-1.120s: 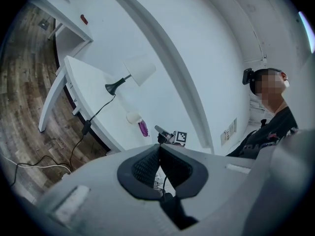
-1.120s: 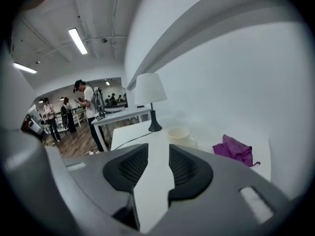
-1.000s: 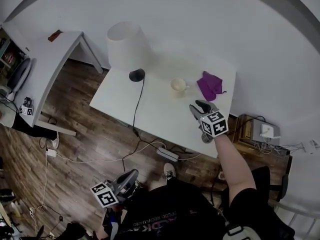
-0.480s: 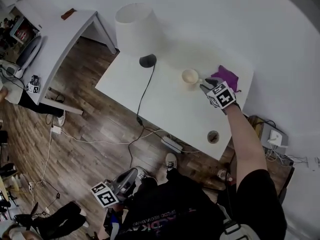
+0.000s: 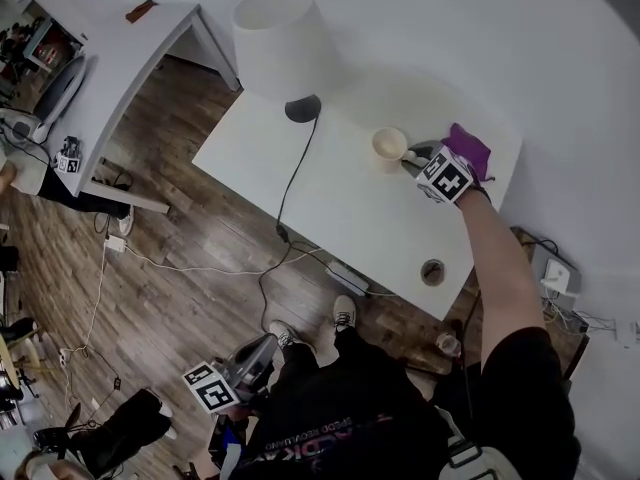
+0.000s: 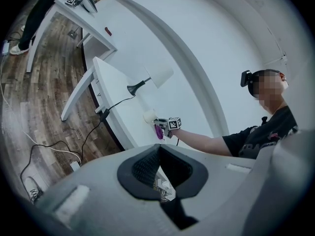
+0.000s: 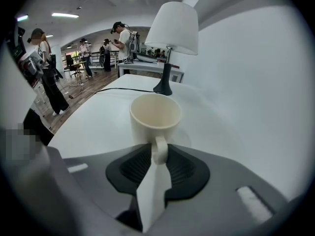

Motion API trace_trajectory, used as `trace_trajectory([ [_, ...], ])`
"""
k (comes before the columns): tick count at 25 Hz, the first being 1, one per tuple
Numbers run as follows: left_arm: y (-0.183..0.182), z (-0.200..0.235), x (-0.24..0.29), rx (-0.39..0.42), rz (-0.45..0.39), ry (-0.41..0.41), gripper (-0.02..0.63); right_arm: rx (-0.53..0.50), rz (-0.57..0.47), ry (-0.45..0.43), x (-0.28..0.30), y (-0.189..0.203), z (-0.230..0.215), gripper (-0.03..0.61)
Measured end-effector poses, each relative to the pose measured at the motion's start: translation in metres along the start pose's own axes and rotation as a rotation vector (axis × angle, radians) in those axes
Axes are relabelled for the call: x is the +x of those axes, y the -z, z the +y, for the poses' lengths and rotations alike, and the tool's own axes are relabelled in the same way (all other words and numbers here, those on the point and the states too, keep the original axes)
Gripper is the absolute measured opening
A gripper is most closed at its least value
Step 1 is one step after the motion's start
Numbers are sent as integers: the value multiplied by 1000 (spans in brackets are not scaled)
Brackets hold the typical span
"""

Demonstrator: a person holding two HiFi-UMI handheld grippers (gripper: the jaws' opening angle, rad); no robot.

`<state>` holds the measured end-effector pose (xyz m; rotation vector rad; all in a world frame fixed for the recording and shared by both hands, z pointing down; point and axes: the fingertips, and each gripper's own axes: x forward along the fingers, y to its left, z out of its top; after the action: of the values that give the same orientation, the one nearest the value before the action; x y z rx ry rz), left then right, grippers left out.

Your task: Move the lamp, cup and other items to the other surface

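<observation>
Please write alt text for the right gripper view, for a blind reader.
The jaws of the right gripper have just been closing on the handle of a cream cup on a white table; a lamp stands behind it.

The right gripper point(image 5: 412, 155) hides part of the purple cloth point(image 5: 470, 148); its jaws partly cover the cup point(image 7: 155, 116) handle. Overhead, the lamp point(image 5: 283, 43) shade hides its stem.

Power strip point(image 5: 347, 278) on wood floor point(image 5: 180, 218); bystanders point(image 7: 123, 38) beyond.
</observation>
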<state>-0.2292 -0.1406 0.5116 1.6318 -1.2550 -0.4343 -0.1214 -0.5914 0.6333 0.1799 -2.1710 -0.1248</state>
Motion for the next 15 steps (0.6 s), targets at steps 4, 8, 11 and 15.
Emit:
trace_trajectory([
  [4, 1, 1, 4, -5, 4, -3, -2, 36, -23, 0, -2, -3, -1, 60],
  [8, 0, 1, 5, 0, 2, -3, -2, 81, -48, 21, -3, -3, -2, 57],
  [11, -2, 1, 5, 2, 7, 0, -2, 130, -67, 31, -4, -3, 0, 54],
  [15, -4, 0, 5, 13, 21, 11, -2, 199, -107, 63, -10, -4, 5, 52],
])
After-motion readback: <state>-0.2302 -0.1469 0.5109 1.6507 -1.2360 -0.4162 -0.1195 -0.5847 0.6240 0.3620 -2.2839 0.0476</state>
